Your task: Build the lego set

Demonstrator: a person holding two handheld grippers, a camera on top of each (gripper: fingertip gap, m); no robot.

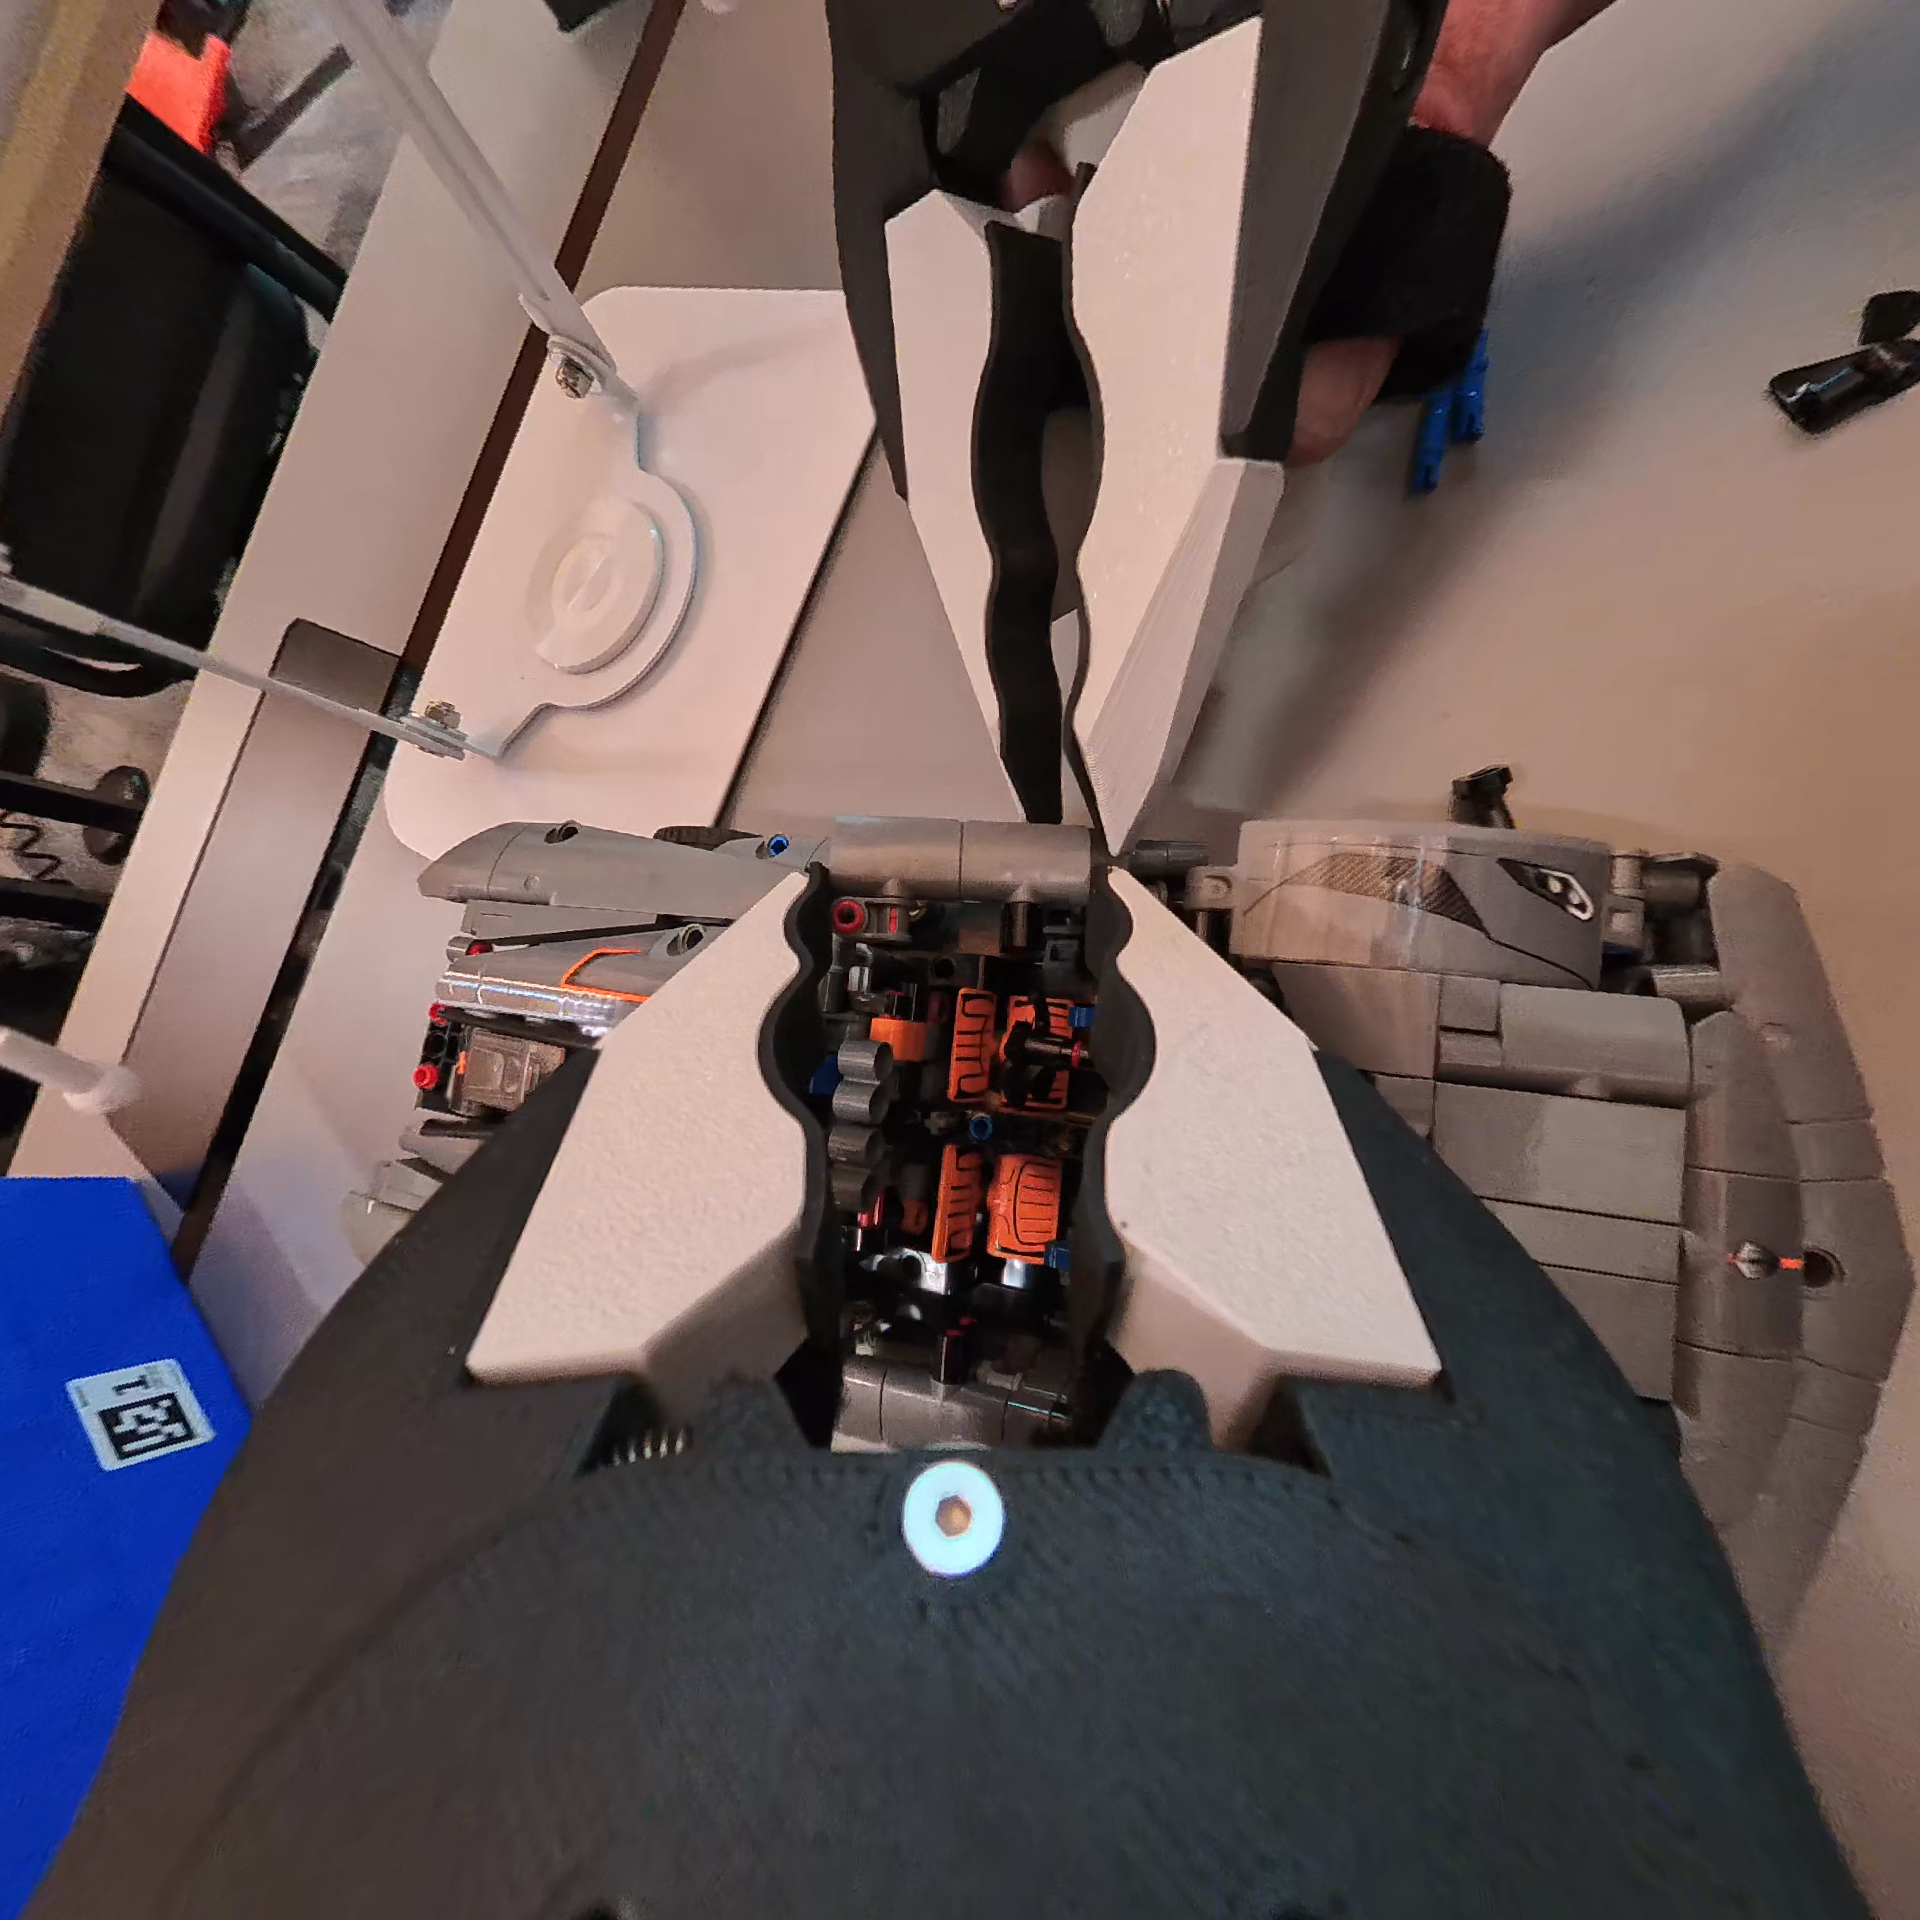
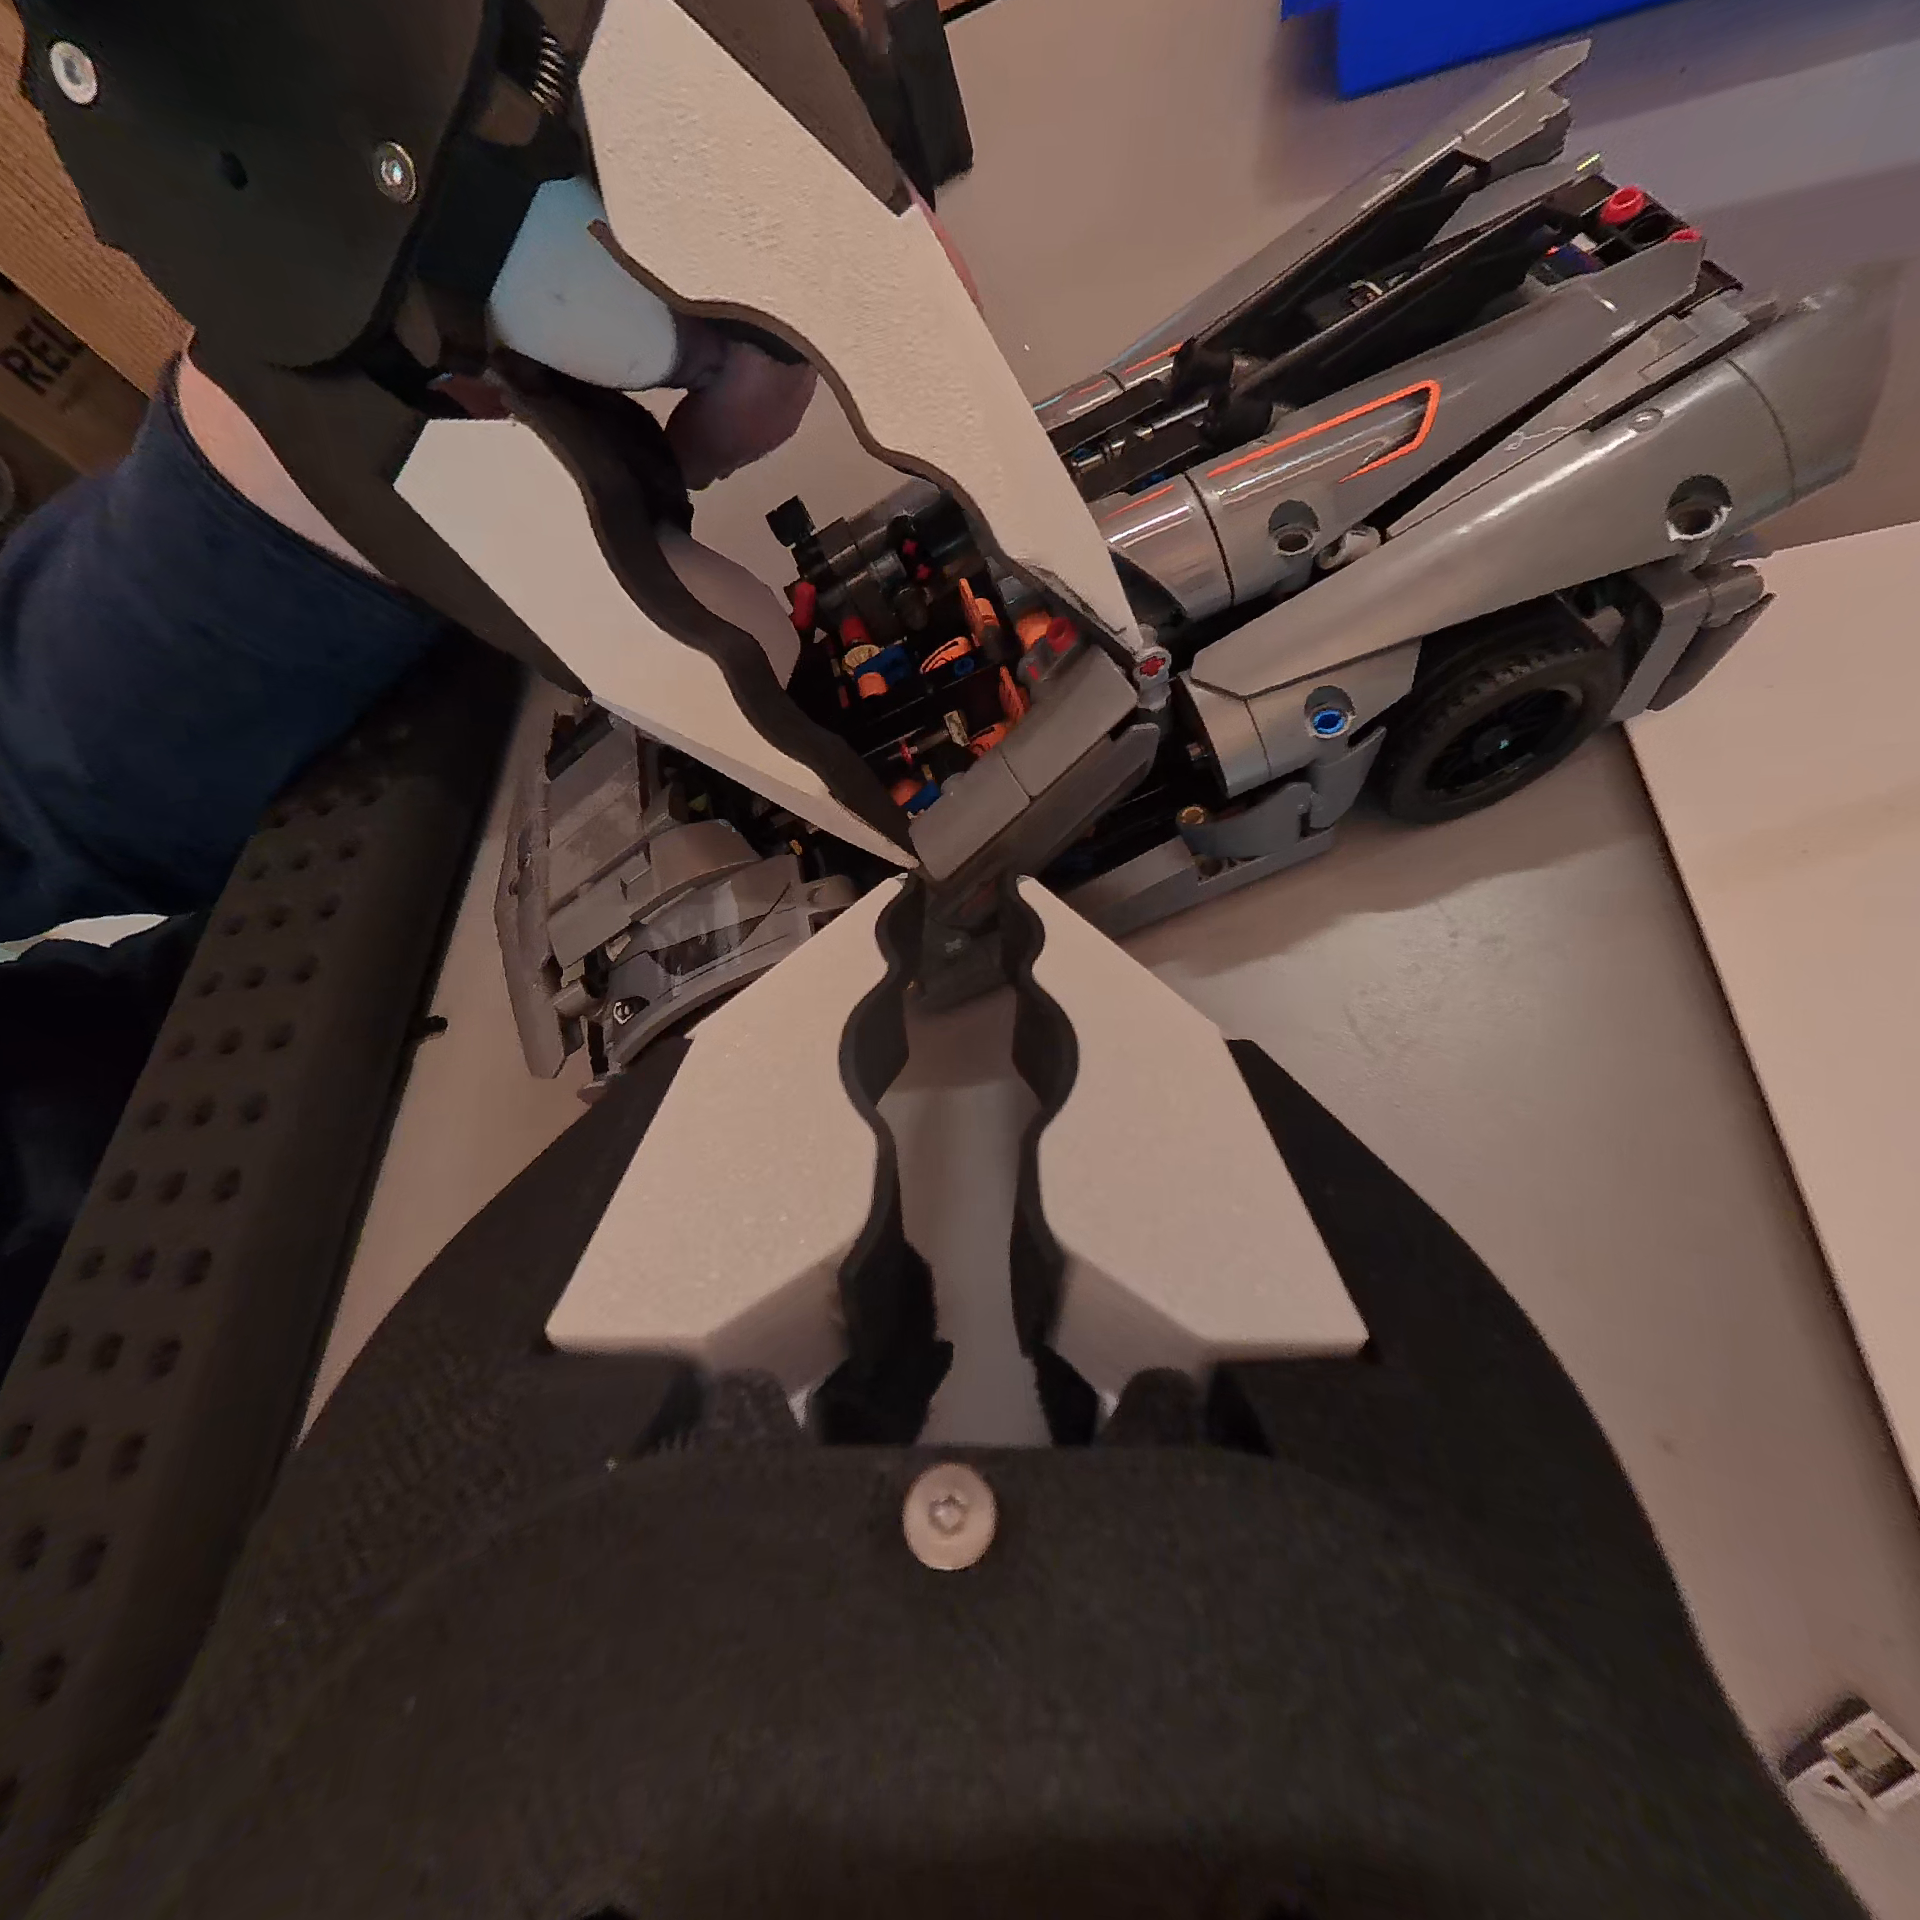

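Left wrist view: the grey car lies across the middle of the table. The left gripper stands over its open cabin with jaws wide. Its tips sit at the two ends of a grey beam at 12 o'clock of the cabin, probably to steady the car. Whether they press on the beam, I cannot tell. The right gripper comes down from 12 o'clock, jaws narrow, its tips at the beam's right end. The cabin holds orange seats and a crowd of small pins. A blue bin sits at 8 o'clock, its contents hidden. A blue piece lies loose at 1 o'clock.

Right wrist view: the right gripper's jaws are nearly closed on a dark part just under the beam, likely to seat it while the other gripper braces. The left gripper reaches in from 10 o'clock and the car's tail points to 2 o'clock
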